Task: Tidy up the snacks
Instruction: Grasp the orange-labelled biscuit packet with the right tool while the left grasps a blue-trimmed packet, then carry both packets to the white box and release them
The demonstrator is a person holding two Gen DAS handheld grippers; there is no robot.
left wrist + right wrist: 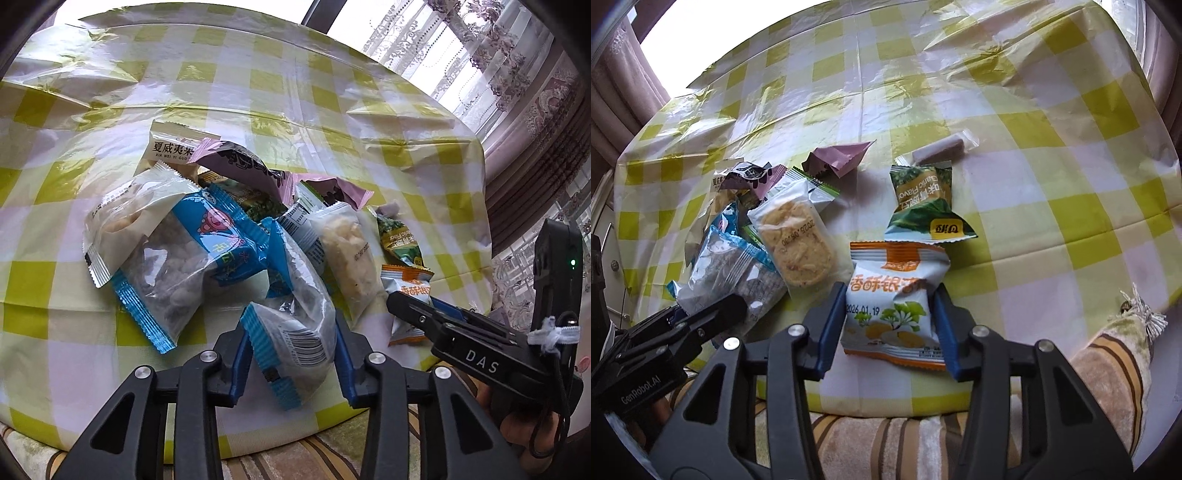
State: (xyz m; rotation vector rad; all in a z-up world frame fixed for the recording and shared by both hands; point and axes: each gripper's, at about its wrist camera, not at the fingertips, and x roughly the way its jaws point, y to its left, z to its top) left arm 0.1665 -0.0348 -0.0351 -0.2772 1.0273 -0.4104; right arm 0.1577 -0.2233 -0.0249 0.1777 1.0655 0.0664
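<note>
Two grippers: both low at the near edge of the desk, each with one packet between its blue pads.
Left gripper (291, 354): clenched on a clear, crinkly plastic packet with blue serrated ends and a barcode (291, 332); pads touch both its sides.
Right gripper (890, 328): grasping a white-and-orange foil packet printed with a ginkgo sprig (892, 306); the pads meet its side edges.
Heap at 11 o'clock of the left gripper: a second blue-ended clear packet (173, 266), a clear wrapper of pale crackers (351, 258) and pink-mauve foil sachets (251, 166), overlapping one another.
Beyond the right gripper at 12 o'clock: a green garlic-flavour foil packet (923, 199); further on, a small clear-wrapped mauve bar (942, 149), lying apart.
Desk (1052, 155): covered by glossy yellow-and-white checked plastic sheeting.
Risk, left: the held packet leans on its neighbours; lifting may drag them off the near edge.
Risk, right: slick, puffed foil gripped by its edges could squirt free or crush the contents.
</note>
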